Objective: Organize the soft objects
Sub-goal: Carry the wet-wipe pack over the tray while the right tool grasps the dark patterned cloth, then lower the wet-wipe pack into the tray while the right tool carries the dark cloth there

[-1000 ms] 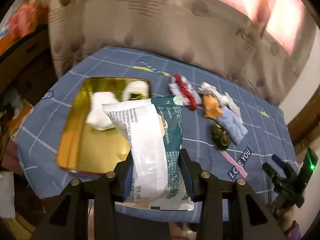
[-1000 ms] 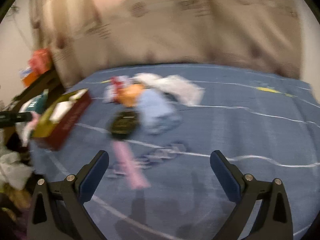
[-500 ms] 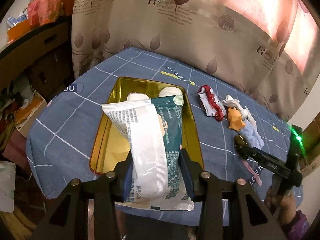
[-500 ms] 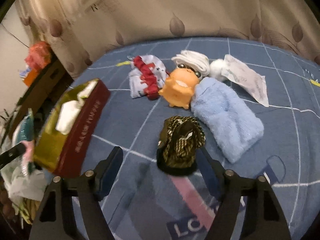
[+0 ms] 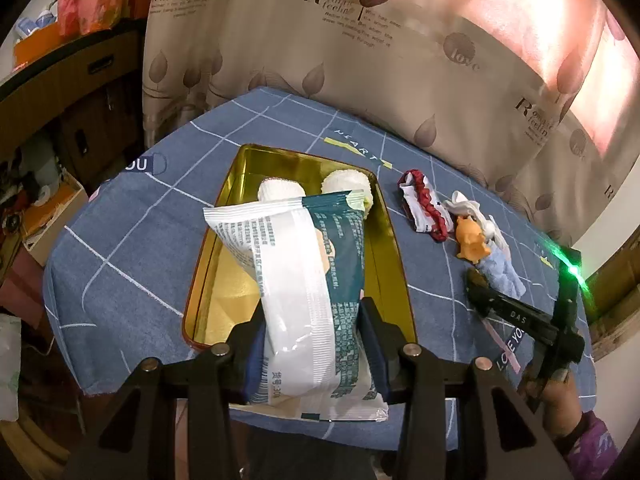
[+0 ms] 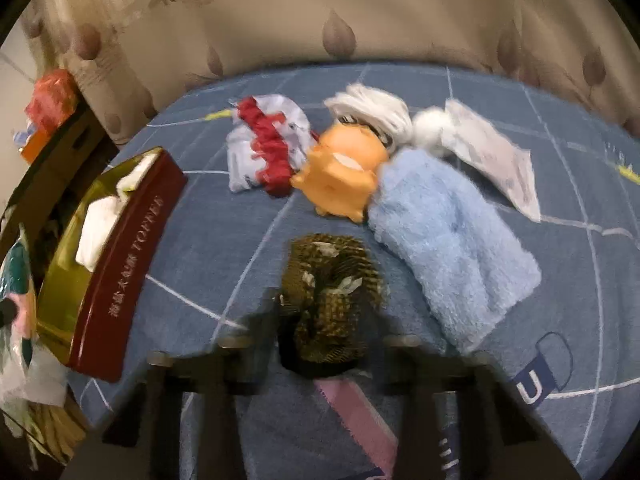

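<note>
Both grippers gripped soft goods over the blue grid-printed tablecloth.
The left gripper pinched a glossy white-and-teal plastic pouch above the gold tin tray; the right gripper had just closed on a knobbly olive-and-black knitted bundle, at six o'clock from the orange rubbery toy.

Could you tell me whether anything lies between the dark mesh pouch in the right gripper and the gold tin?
Nothing visible: bare blue tablecloth separates the dark mesh pouch, gripped by the right gripper, from the gold tin; only the tin's raised wall must be cleared.
</note>
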`<state>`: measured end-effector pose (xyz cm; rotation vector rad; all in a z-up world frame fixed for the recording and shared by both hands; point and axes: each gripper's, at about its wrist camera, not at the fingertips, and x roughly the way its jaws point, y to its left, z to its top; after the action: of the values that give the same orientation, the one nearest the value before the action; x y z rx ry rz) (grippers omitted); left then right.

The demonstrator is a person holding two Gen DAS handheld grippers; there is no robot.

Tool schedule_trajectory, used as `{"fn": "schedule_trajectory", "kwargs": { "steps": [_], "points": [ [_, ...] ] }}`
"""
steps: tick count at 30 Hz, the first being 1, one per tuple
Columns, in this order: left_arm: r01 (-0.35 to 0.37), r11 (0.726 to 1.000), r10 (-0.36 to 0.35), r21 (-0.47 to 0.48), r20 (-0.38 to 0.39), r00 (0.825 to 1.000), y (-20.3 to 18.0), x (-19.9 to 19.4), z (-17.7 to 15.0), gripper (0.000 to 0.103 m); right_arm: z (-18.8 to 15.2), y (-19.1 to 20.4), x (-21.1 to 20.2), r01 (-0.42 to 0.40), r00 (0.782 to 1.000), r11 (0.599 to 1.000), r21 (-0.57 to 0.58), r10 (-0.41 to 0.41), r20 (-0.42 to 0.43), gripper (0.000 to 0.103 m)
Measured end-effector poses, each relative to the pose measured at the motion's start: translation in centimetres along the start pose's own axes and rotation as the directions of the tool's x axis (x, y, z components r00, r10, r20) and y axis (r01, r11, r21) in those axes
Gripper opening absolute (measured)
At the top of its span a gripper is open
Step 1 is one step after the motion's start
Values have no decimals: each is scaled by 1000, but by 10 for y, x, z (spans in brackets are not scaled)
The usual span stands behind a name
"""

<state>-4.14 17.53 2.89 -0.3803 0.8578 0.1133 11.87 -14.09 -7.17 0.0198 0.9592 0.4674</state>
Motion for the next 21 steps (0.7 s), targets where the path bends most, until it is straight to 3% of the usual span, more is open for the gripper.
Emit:
{"fn": "schedule_trajectory", "kwargs": {
  "steps": [4, 13, 21],
  "points": [
    [-16, 1000, 16, -3, 15, 1000, 2, -5, 4, 43, -4, 21, -21, -34, 999, 997, -66, 37, 38, 8],
    [-67, 998, 66, 12, 18, 998, 11, -5, 24, 43, -18, 40, -62, -141, 985, 988, -69, 147, 88, 8],
    [-74, 996, 77, 59, -43, 996, 3, 29, 47, 44, -26, 43, -74, -186, 978, 981, -58, 190, 86, 9]
  ]
}}
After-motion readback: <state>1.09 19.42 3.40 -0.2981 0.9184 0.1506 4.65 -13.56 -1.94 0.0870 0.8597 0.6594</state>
